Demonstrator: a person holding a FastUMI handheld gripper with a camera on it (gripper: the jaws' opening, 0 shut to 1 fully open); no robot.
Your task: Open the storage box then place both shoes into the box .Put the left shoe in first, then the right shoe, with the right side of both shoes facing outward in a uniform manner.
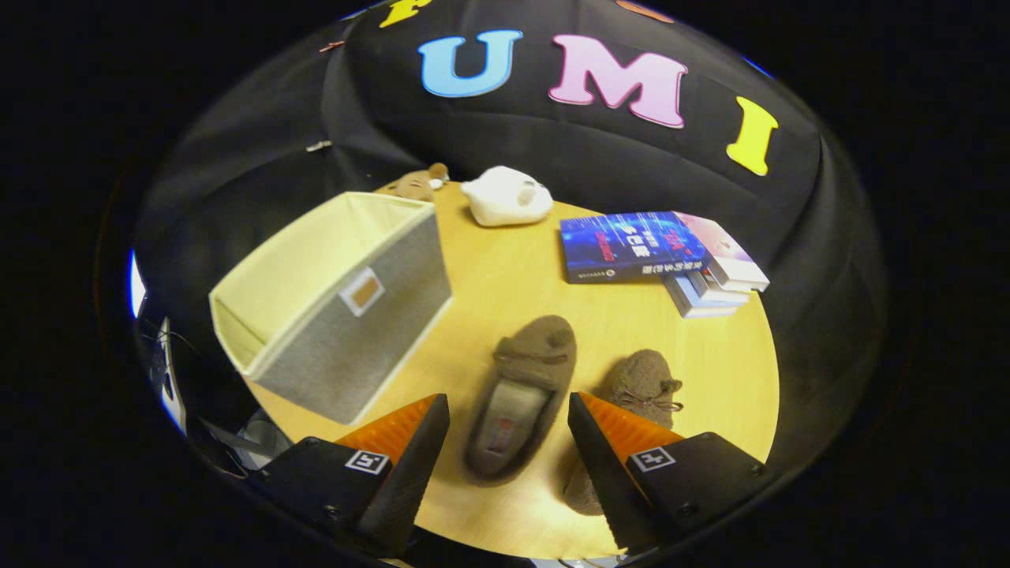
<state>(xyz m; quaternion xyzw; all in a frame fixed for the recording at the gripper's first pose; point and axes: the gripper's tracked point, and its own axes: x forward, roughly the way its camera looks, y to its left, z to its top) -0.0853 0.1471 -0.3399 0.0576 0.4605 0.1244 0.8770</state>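
A grey fabric storage box (347,347) with a cream lining stands open-topped on the round wooden table (710,371), to the left of my fingers. Two brown fuzzy shoes lie on the table. One shoe (521,394) lies in the gap between my two fingers, below them, toe pointing away, its insole showing. The other shoe (643,386) lies to its right, partly hidden behind my right finger (604,457). My gripper (509,406) is open, hovering above the first shoe without touching it.
A stack of books (659,252) lies on the far right of the table. A white plush toy (505,197) and a small brown plush toy (418,184) sit at the far edge behind the box. The table's edge curves close around the shoes.
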